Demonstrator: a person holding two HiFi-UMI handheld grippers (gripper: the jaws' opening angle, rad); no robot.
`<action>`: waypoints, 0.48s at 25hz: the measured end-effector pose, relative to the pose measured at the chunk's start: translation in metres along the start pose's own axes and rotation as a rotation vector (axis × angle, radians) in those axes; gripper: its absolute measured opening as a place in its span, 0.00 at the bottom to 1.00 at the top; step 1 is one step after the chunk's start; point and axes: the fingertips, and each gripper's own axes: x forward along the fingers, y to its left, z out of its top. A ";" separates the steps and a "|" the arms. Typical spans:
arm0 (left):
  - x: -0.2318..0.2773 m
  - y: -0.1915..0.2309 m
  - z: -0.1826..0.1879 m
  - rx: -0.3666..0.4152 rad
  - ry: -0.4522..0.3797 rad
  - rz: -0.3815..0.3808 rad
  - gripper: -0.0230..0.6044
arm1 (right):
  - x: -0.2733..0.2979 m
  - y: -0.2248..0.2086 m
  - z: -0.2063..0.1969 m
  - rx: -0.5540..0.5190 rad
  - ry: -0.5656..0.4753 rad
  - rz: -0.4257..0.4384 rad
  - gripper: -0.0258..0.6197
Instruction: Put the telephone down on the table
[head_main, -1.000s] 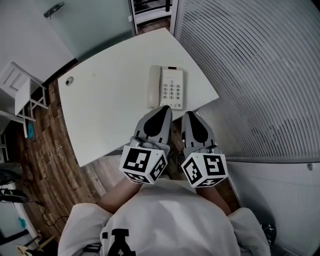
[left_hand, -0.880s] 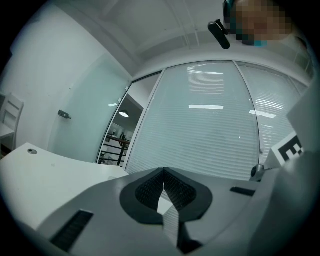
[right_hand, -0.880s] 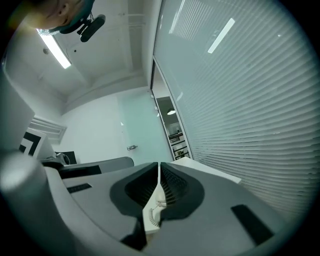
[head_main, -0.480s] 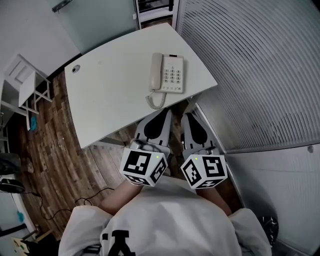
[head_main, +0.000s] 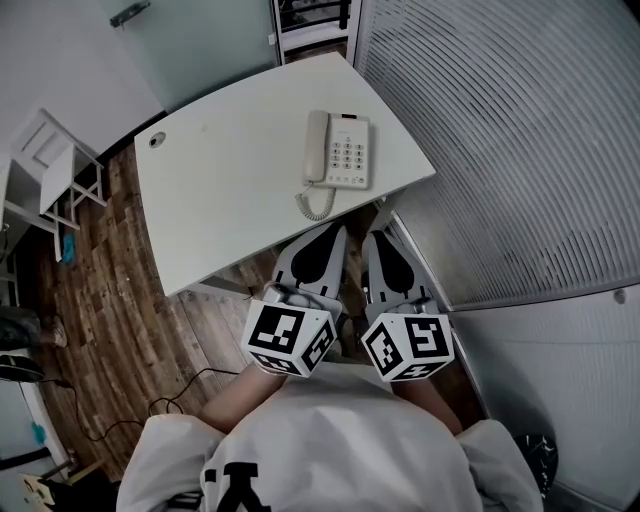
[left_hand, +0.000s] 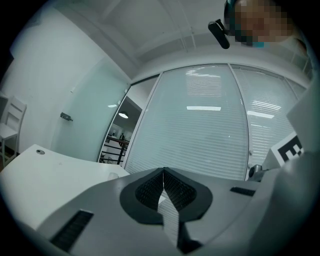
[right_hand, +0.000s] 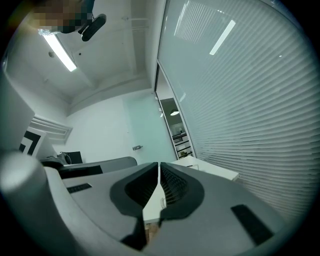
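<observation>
Left grey gripper (head_main: 334, 230) and right grey gripper (head_main: 378, 236) are backed off the cream push-button telephone (head_main: 340, 150) now. Its coiled cord (head_main: 317, 205) is out in the open.

Left claw (head_main: 335, 230) and right claw (head_main: 378, 234) sit closed.

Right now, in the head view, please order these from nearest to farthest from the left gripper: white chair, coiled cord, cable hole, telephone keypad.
1. coiled cord, just ahead of the left gripper, at the near edge of the table
2. telephone keypad, beyond the cord
3. cable hole, far left corner
4. white chair, on the floor, far left
</observation>
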 end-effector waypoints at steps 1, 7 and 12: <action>-0.002 0.000 0.000 -0.002 -0.003 0.004 0.05 | -0.002 0.001 0.000 -0.001 0.000 0.003 0.10; -0.012 -0.006 -0.004 0.002 -0.016 0.010 0.05 | -0.011 0.005 -0.005 -0.015 0.000 0.017 0.10; -0.018 -0.012 0.003 0.004 -0.031 -0.016 0.05 | -0.021 0.011 0.002 -0.032 -0.017 0.006 0.10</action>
